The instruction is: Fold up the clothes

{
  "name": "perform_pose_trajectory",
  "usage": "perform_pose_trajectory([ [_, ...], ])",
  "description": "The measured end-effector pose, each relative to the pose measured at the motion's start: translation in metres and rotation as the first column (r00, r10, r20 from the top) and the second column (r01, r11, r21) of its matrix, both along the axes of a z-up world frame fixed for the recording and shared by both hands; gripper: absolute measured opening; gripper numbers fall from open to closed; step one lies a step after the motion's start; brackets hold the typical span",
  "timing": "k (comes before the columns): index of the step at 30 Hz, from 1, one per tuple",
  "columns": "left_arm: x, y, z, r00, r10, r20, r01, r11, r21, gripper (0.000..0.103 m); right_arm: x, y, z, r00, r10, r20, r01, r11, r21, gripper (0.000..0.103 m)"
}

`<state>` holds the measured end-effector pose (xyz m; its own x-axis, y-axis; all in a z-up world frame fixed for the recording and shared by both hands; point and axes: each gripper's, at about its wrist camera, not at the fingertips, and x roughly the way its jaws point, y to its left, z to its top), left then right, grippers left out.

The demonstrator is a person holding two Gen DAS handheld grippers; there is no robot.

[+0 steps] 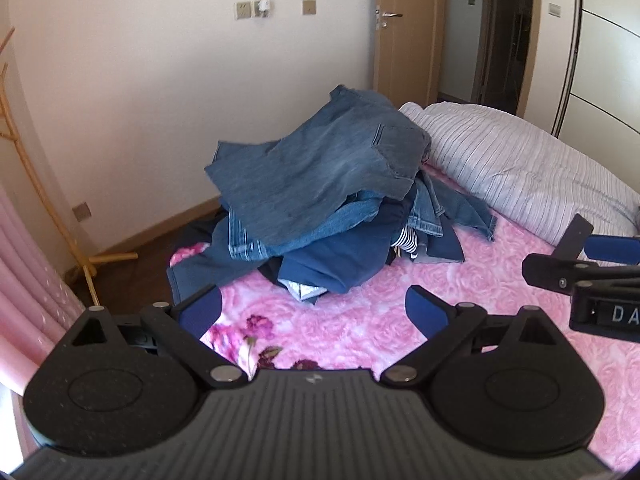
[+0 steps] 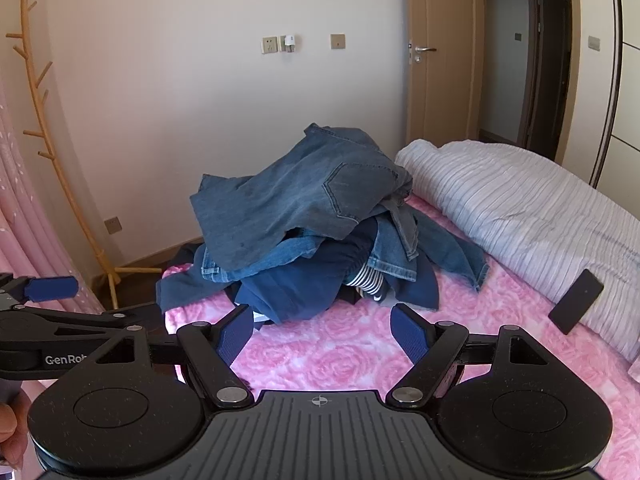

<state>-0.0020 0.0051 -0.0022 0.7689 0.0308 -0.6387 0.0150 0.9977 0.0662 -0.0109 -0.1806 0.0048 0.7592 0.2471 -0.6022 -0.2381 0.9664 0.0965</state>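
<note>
Denim heap (image 2: 304, 216), rumpled, on rose-textured blanket (image 2: 352, 356)

A bedroom in daylight, with a bed by a white wall.

The bed (image 2: 360, 344) wears a pink rose-patterned cover; a striped quilt (image 2: 520, 216) lies rolled along its right side. The wall (image 2: 180, 80) behind carries two sockets (image 2: 269, 45) and a switch (image 2: 338, 41), with one more socket low down by the wooden skirting. A branch-shaped wooden coat rack (image 2: 52, 140) stands at left on the dark floor (image 1: 132, 264), beside a pink curtain (image 1: 24, 280). At right a wooden door (image 2: 436, 52) stands open onto a dim hallway, next to a white wardrobe (image 1: 600, 60).
</note>
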Motion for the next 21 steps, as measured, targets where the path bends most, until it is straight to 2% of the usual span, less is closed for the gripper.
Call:
perform_pose_trajectory([
  [4,-0.003,0.008,-0.004,1.0,0.005,-0.003,-0.006,0.999,-0.046,0.096,-0.002,0.001,0.003,1.0,0.012,0.007,-0.012,1.0,-0.011,0.078],
  [6,-0.004,0.012,-0.006,1.0,0.008,-0.004,-0.009,0.998,-0.062,0.096,0.0,0.013,0.001,1.0,0.019,-0.019,-0.02,0.998,-0.051,0.078],
  [9,0.001,0.007,-0.012,1.0,0.016,-0.014,-0.017,0.999,-0.038,0.096,0.002,0.008,-0.004,1.0,0.021,-0.009,-0.021,1.0,-0.004,0.078],
  [21,0.002,0.003,-0.011,1.0,0.01,-0.026,-0.011,0.999,-0.031,0.096,0.004,0.003,-0.005,1.0,0.02,-0.003,-0.02,1.0,-0.007,0.078],
])
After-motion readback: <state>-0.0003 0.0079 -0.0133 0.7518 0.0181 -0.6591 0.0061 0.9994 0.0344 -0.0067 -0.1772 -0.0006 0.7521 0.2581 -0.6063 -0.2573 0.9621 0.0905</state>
